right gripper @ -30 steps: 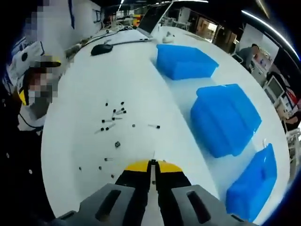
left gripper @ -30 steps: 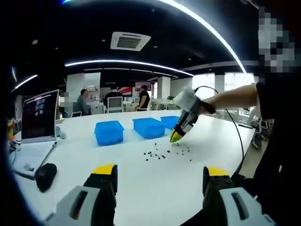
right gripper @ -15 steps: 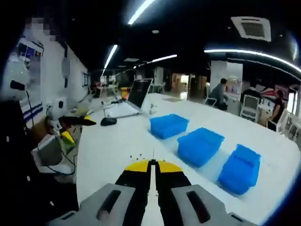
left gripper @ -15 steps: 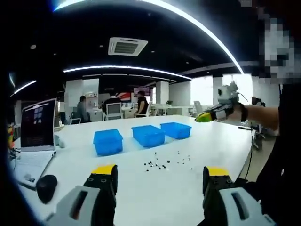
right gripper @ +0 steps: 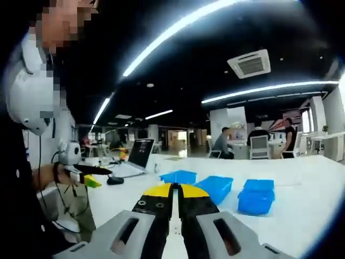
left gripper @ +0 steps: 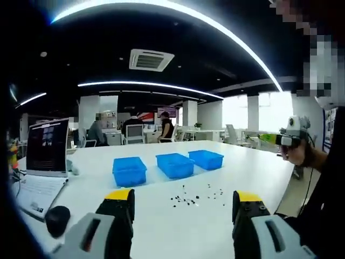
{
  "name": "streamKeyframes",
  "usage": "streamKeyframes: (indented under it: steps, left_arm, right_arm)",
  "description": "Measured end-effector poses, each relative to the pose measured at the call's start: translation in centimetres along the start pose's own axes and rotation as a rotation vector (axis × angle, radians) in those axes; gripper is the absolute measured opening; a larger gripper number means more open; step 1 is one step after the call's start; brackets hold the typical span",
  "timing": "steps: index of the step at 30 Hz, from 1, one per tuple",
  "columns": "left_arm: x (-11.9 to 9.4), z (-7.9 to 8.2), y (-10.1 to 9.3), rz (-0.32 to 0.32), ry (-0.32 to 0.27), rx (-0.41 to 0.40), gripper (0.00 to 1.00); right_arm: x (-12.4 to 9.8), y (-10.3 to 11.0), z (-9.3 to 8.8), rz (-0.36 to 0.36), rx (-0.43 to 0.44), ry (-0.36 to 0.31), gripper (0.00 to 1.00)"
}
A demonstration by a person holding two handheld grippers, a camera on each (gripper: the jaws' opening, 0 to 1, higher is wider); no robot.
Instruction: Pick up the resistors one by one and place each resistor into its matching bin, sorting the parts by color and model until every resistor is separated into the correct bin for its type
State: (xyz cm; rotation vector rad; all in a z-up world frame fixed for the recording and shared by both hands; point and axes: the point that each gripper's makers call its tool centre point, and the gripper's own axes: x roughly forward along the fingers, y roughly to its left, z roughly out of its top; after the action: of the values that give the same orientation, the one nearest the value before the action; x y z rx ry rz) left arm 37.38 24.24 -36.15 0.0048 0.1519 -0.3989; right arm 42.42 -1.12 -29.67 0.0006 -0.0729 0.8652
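Resistors [left gripper: 195, 197] lie scattered mid-tabletop, unsorted, near three blue bins [left gripper: 174, 164]. Left gripper [left gripper: 183, 202] spread wide; right gripper [right gripper: 172, 190] pressed together, contents untellable.

Open-plan office: laptop [left gripper: 47, 147], ceiling air-conditioner [left gripper: 151, 60], seated people [right gripper: 222, 143] at desks.

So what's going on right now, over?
Left gripper open, low over the white table. Right gripper shut, raised; contents cannot be seen. Small dark resistors loose before three blue plastic bins. Path clear.
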Motion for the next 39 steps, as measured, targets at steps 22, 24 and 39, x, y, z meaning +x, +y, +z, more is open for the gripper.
streamKeyframes:
  steps: [22, 24, 39]
  left_arm:
    - [-2.0, -0.1, 1.1, 0.066, -0.026, -0.025, 0.74]
    - [-2.1, -0.1, 0.9, 0.068, -0.03, -0.027, 0.74]
    - [-3.1, -0.1, 0.8, 0.093, -0.025, -0.03, 0.74]
  right_arm:
    - [28.5, 0.9, 0.8, 0.202, -0.106, 0.114, 0.07]
    - [31.3, 0.8, 0.5, 0.197, -0.093, 0.14, 0.07]
    - [39.7, 0.2, -4.1, 0.14, -0.172, 0.268, 0.12]
